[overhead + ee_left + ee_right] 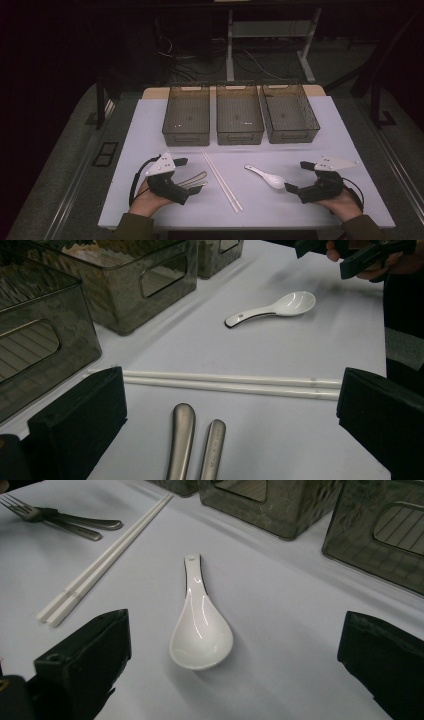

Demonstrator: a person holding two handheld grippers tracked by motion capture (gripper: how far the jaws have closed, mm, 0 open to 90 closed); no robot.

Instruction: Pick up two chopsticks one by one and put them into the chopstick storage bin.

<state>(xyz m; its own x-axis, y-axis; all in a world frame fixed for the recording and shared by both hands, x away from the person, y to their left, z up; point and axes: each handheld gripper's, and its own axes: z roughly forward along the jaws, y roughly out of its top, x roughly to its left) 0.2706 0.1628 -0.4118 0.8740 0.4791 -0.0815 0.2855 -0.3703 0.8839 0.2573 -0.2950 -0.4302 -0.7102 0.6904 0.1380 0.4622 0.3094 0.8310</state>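
Observation:
A white ceramic spoon [267,176] lies on the white table [145,130], its bowl toward my right gripper [298,176]. That gripper is open, and the spoon [200,630] sits just ahead of its spread jaws [237,630], untouched. My left gripper [183,179] is open too. A pair of metal utensils [194,180] lies between its jaws, handles [182,440] pointing away from it, with nothing pressing on them. White chopsticks [221,180] lie side by side between the two grippers, crossing the left gripper view [225,381] beyond the handles. A fork [30,511] shows among the metal pieces.
Three see-through grey bins [186,114] [239,114] [290,112] stand in a row at the table's far side, with nothing showing inside them. The table's front edge runs just behind both hands. Dark floor, cables and a stand lie beyond the bins.

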